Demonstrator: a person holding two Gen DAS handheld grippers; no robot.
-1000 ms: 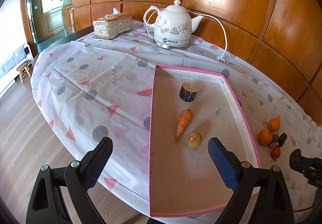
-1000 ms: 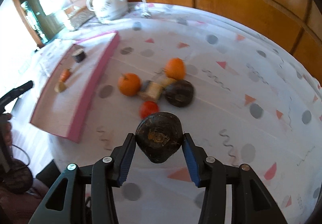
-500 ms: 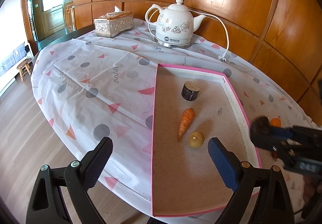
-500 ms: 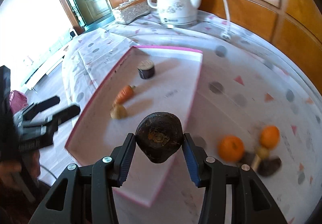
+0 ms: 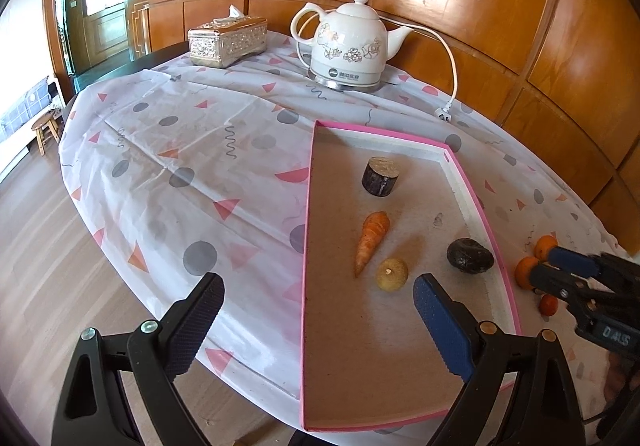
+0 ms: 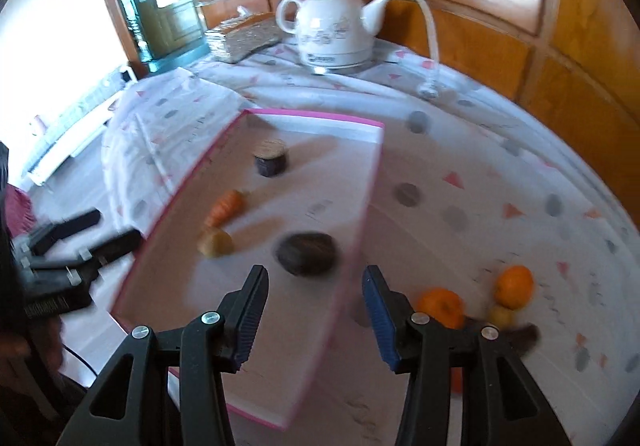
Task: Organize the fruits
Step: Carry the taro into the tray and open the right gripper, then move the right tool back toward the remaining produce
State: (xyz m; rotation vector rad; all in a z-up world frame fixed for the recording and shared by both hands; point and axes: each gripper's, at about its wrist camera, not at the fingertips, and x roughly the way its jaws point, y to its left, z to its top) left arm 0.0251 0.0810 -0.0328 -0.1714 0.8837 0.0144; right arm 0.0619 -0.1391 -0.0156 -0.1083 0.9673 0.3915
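Note:
A pink-rimmed tray (image 5: pixel 472 181) (image 6: pixel 312 121) lies on the table. In it are a dark cylinder (image 5: pixel 381 176) (image 6: pixel 271 163), a carrot (image 5: pixel 372 240) (image 6: pixel 225 208), a small yellow fruit (image 5: pixel 392 274) (image 6: pixel 215 242) and a dark round fruit (image 5: pixel 470 256) (image 6: pixel 307 253). My right gripper (image 6: pixel 315 294) is open and empty, just short of the dark fruit; it also shows in the left wrist view (image 5: pixel 554 268). My left gripper (image 5: pixel 316 310) is open and empty over the tray's near left edge. Two oranges (image 6: pixel 514 285) (image 6: pixel 440 306) lie right of the tray.
A white kettle (image 5: pixel 347 47) with its cord (image 5: pixel 448 57) and a silver tissue box (image 5: pixel 228 41) stand at the back of the table. More small fruits (image 5: pixel 547 305) lie beside the oranges. The table edge drops to a wooden floor (image 5: pixel 36 238) on the left.
My right gripper carried the dark round fruit over the tray and opened. The fruit now rests in the tray. The left gripper has hardly moved.

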